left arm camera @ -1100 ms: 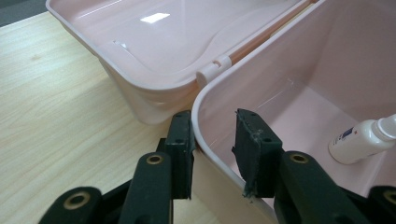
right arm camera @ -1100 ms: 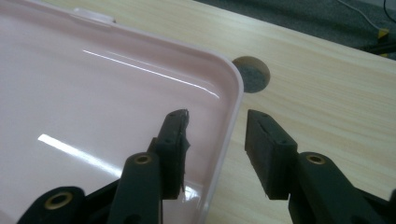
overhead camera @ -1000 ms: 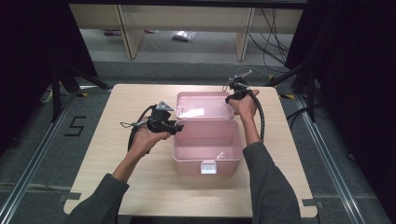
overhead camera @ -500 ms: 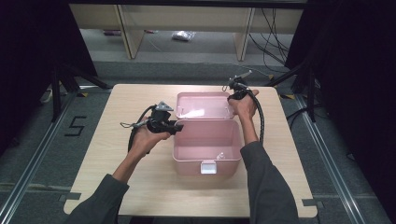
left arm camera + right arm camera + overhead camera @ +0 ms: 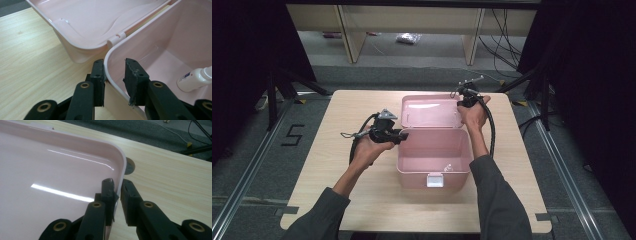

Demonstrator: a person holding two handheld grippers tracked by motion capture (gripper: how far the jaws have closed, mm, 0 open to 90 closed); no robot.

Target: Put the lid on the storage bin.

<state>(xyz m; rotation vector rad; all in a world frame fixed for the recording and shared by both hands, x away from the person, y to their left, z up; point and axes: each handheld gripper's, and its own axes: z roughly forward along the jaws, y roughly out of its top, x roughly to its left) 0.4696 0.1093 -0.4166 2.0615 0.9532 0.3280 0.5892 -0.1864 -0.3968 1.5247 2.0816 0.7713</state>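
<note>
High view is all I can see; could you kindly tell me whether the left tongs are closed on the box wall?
Observer: Not closed. The left tongs straddle the box wall, outer jaw touching, inner jaw apart from it.
Operator: And the right tongs, please?
Observer: The right tongs pinch the open lid by its rim near a corner.
Operator: What is the small item inside?
Observer: A white bottle lying on its side on the box floor.

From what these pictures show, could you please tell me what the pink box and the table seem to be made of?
The pink box looks like moulded plastic with a glossy finish: thin rounded walls and bright streaks of reflected light on its lid. The table looks like pale wood or wood-grain laminate, matt, with fine grain lines; which of the two, I cannot tell.
</note>
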